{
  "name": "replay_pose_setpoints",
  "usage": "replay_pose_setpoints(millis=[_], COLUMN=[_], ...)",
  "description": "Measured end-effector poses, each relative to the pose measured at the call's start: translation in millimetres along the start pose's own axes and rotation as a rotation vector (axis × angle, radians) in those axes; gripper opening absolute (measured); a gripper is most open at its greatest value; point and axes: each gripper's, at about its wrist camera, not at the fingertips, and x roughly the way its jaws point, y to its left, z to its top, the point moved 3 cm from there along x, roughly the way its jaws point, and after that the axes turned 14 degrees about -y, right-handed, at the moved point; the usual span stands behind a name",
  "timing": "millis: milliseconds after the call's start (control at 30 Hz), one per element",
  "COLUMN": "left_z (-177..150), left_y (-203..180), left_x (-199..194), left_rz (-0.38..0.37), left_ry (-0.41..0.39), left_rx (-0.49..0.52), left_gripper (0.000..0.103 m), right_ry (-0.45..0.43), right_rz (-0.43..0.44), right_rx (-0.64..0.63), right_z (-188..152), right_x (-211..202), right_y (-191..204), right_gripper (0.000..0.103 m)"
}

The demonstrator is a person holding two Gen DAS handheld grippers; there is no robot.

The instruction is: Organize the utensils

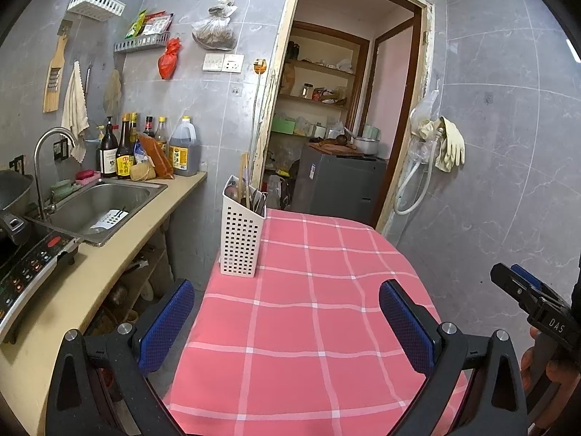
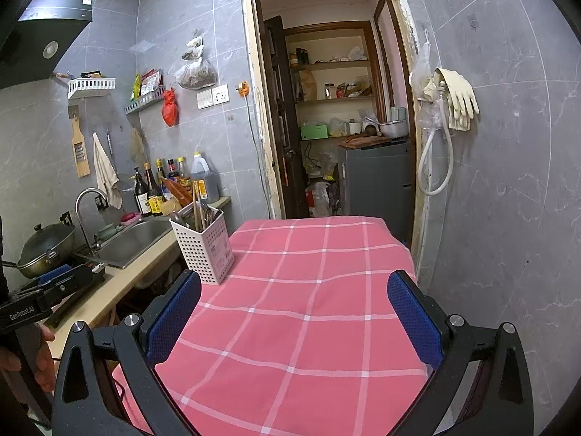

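Both claws hang above the near edge of the worktop. Left claw: its 2 blue pads stand wide apart, gripping nothing. Right claw: likewise spread, nothing between the pads. Checked pink cloth covers the worktop. White perforated holder stands upright at the far left corner of the worktop, with the utensils standing inside it; individual pieces cannot be told apart. Steel sink lies beyond the left edge.

Left tool and right tool, jaws wide apart, nothing between.
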Motion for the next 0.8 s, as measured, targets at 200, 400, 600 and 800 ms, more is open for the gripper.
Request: replay_pose_setpoints(millis=[200, 400, 600, 800], left_z=[3.3, 4.3, 4.4, 5.4], left_y=[-1.6, -2.3, -2.1, -1.7], left_x=[4.2, 6.6, 6.9, 8.0], left_rz=[-0.003, -0.005, -0.003, 0.002], left_ry=[0.001, 0.001, 0.001, 0.000], left_rx=[0.006, 0.006, 0.009, 0.012], left_gripper=[0.102, 0.102, 0.102, 0.102], right_ry=[0.002, 0.002, 0.003, 0.003], right_rz=[-0.003, -0.004, -0.005, -0.006], right_rx=[0.004, 0.004, 0.003, 0.003], right_z=[2.2, 3.1, 3.3, 3.4], right_x=[2.8, 5.7, 6.6, 7.0], right_y=[-1.4, -3.7, -3.3, -4.0], right_gripper=[0.101, 0.101, 0.101, 0.101])
